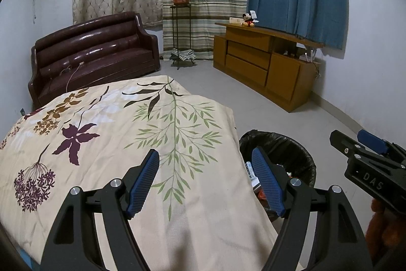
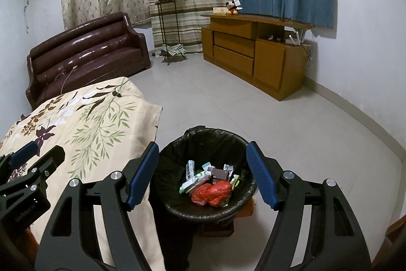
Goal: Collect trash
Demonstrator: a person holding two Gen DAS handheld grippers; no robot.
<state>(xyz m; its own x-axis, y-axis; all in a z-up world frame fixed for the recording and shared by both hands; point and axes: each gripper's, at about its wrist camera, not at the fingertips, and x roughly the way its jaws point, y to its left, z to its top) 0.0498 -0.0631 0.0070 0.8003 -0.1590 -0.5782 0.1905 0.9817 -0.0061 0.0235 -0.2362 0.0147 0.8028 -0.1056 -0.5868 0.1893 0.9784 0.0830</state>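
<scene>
Trash (image 2: pixel 208 184) lies collected inside the bin (image 2: pixel 175 205), a round container lined with a black bag, standing on the tiled floor (image 2: pixel 291 123) just beside the edge of the bed (image 2: pixel 83 118). Visible contents: 1 crumpled red bag, several white-and-green wrappers and a small dark carton.

Right gripper (image 2: pixel 203 174): fingers stand well apart with nothing between them. The bin sits directly ahead of and below them, its mouth framed between the 2 blue pads. The right hand is judged the nearer one to the bin.

Left gripper (image 1: pixel 205 184): fingers likewise wide apart and holding nothing. It hovers over the floral bedspread, with the bin (image 1: pixel 304 151) off to its right, partly hidden behind the bed's edge. The right gripper (image 1: pixel 355 146) shows at the right margin of the left wrist view; the left gripper (image 2: pixel 38 156) shows at the left margin of the right wrist view.

No loose trash is visible on the bedspread, nor on the open floor between the sofa (image 2: pixel 86 52) and the wooden cabinet (image 2: pixel 253 55). Assessment: collection appears at or near its end. Any further item would have to be found outside these views, and the drop point lies straight ahead of the right fingers.
</scene>
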